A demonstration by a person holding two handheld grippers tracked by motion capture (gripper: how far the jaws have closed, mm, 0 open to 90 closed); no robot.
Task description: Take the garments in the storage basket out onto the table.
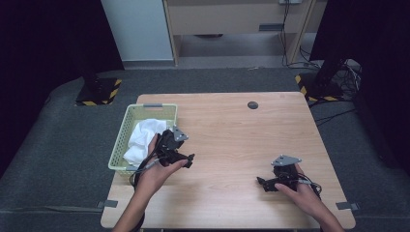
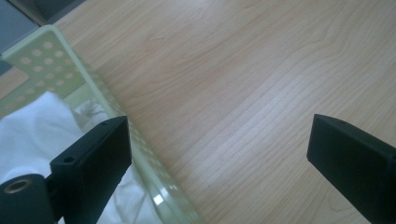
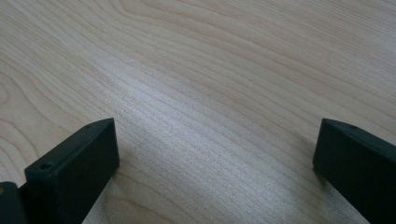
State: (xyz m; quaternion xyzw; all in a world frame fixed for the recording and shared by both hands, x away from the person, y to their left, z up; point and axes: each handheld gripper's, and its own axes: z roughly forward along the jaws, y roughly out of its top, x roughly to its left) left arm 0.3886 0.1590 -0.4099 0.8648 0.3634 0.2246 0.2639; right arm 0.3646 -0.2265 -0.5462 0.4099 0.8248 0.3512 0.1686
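A pale green perforated basket stands at the table's left edge with a crumpled white cloth inside it. My left gripper hovers beside the basket's right rim, open with nothing between its jaws. In the left gripper view the basket rim runs just past the left jaw, and the white cloth lies behind it. My right gripper rests low near the table's front right, open and empty. The right gripper view looks along its wide-apart jaws at bare wood.
The wooden table has a small dark round cap near its far edge. Grey floor surrounds it, with black stands on striped bases at the back left and back right, and cables at the right.
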